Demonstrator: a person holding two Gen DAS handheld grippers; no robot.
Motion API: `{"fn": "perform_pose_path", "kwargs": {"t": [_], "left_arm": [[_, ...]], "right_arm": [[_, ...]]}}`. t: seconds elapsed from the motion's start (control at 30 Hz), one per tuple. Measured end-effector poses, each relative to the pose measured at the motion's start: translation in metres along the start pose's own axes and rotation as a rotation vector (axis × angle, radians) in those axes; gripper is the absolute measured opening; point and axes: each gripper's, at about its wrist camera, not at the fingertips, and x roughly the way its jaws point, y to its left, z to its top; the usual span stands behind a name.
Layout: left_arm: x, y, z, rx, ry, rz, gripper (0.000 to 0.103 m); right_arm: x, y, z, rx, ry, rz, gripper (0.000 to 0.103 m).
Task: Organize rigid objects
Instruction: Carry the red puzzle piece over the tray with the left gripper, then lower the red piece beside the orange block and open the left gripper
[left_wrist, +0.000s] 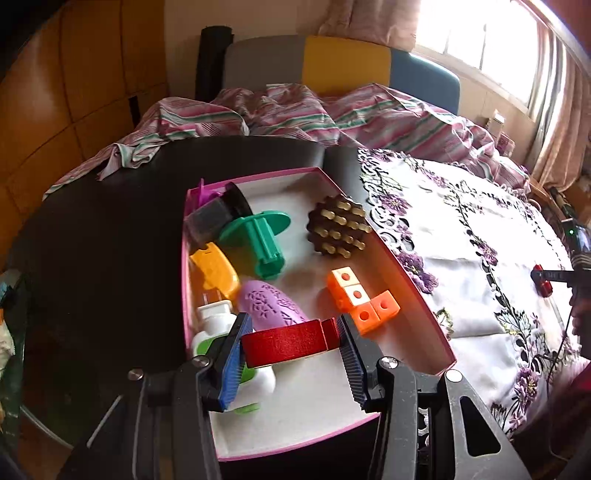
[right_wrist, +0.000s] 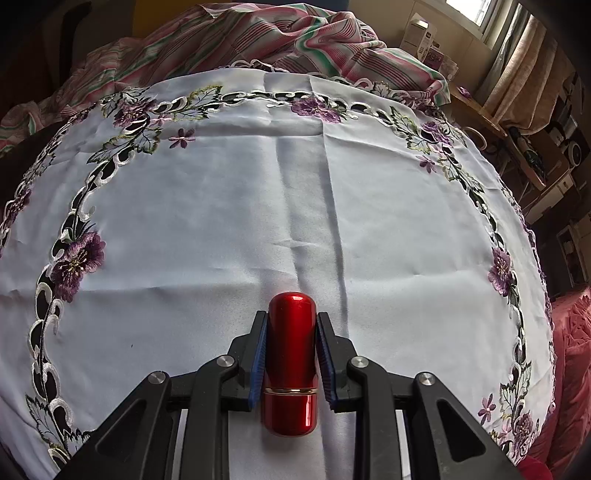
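Left gripper (left_wrist: 291, 339) clamped on red block (left_wrist: 290, 341) above pink box (left_wrist: 413, 284); release may strike purple piece (left_wrist: 271, 304) just ahead.

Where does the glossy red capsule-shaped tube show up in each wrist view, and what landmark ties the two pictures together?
Left wrist: the red tube is small at the far right edge, clamped in the right gripper over the cloth.
Right wrist: it fills the bottom centre, between the blue pads.
Shared landmark: the white embroidered tablecloth.

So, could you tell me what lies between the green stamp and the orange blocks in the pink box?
Only bare box floor separates the green stamp and orange blocks, per the left wrist view.
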Motion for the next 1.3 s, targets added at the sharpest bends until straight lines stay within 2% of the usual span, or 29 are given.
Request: {"fn": "perform_pose_path", "kwargs": {"t": [0.53,0.73,0.87,1.3], "left_arm": [[0.034,-0.009,0.007,0.025,0.047,-0.016,0.048],[0.045,-0.013,0.013,0.068,0.013,0.029,0.049],[0.048,-0.012,0.016,0.057,0.011,0.022,0.058],[0.037,-0.006,0.012,0.021,0.008,0.015,0.061]], "right_arm": [[-0.001,0.0,0.001,-0.013,-0.001,-0.011,0.025],[-0.001,0.001,0.0,-0.012,0.0,-0.009,0.025],[-0.001,0.0,0.0,-0.013,0.001,-0.01,0.025],[-0.001,0.001,-0.001,-0.019,-0.001,-0.014,0.025]]}}
